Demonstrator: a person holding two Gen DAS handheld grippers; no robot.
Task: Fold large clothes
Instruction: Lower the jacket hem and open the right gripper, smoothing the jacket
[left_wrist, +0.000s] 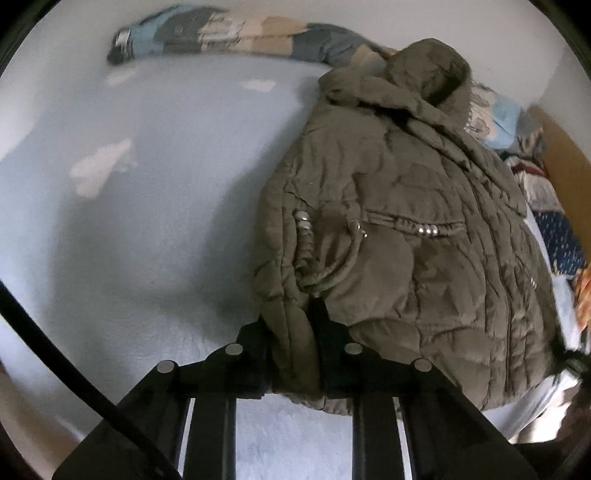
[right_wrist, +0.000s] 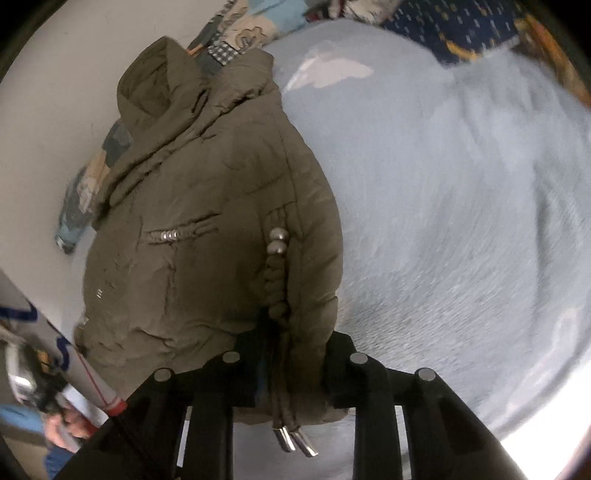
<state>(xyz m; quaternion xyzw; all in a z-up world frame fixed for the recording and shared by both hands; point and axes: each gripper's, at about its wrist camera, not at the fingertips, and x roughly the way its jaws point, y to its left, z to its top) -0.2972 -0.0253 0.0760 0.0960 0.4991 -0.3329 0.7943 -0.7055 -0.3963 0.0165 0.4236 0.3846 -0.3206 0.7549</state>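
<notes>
An olive-brown padded hooded jacket (left_wrist: 399, 229) lies on a pale blue bed cover (left_wrist: 147, 206), hood pointing away. My left gripper (left_wrist: 291, 332) is shut on the jacket's near bottom hem at its left corner. In the right wrist view the same jacket (right_wrist: 207, 206) fills the left half, and my right gripper (right_wrist: 291, 347) is shut on its hem by the drawstring cord (right_wrist: 277, 280) with metal tips (right_wrist: 295, 441). Silver beads (right_wrist: 277, 240) sit on the cord channel. Both gripped edges hang between the fingers.
A patterned quilt roll (left_wrist: 229, 33) lies along the far wall. Dark blue and patterned fabrics (right_wrist: 454, 26) pile at the bed's far side. A wooden board (left_wrist: 557, 147) borders the right. A person's hand and striped cloth (right_wrist: 62, 406) show at lower left.
</notes>
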